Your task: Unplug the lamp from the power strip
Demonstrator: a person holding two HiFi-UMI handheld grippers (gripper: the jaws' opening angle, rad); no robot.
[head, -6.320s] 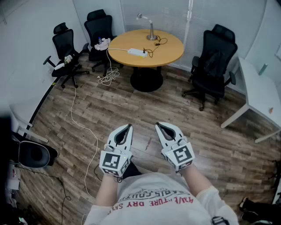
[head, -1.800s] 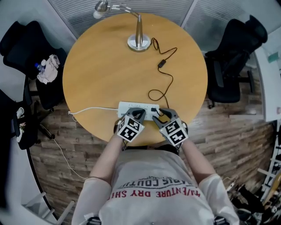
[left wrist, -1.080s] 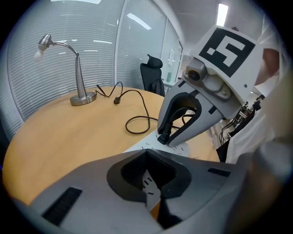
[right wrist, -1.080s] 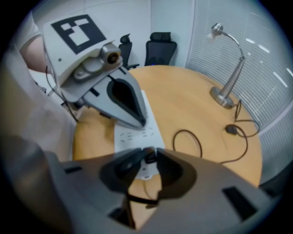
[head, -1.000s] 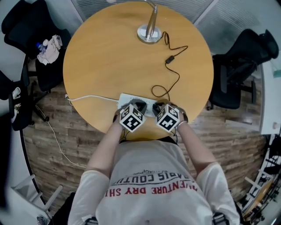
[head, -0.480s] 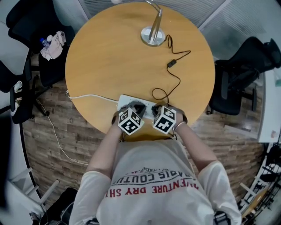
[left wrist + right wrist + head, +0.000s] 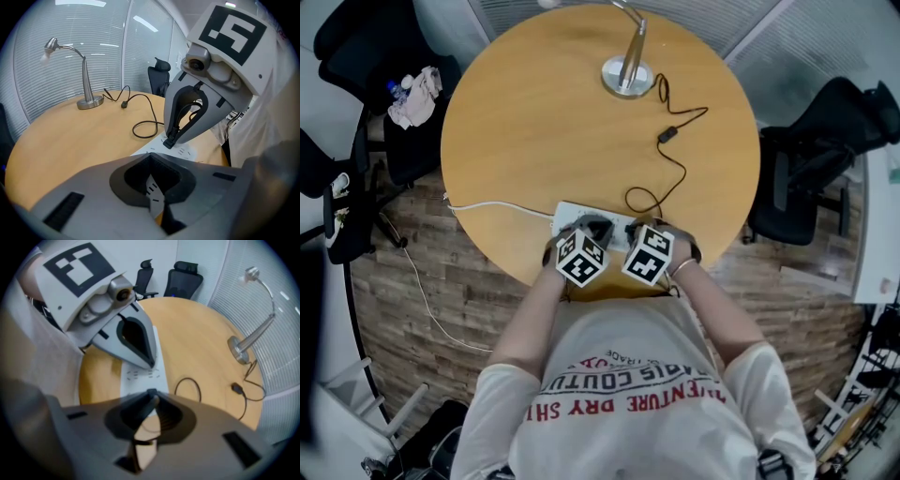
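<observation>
Near the table (image 7: 516, 122) edge, the power strip (image 7: 565, 215) appears pinned under the left gripper (image 7: 594, 226), its jaws closed. The lamp (image 7: 628, 77) plug (image 7: 169, 141) is clamped in the right gripper (image 7: 636, 229). A straight upward pull is called for next.

Smooth wooden table (image 7: 525, 122), shiny metal lamp (image 7: 628, 73)
</observation>
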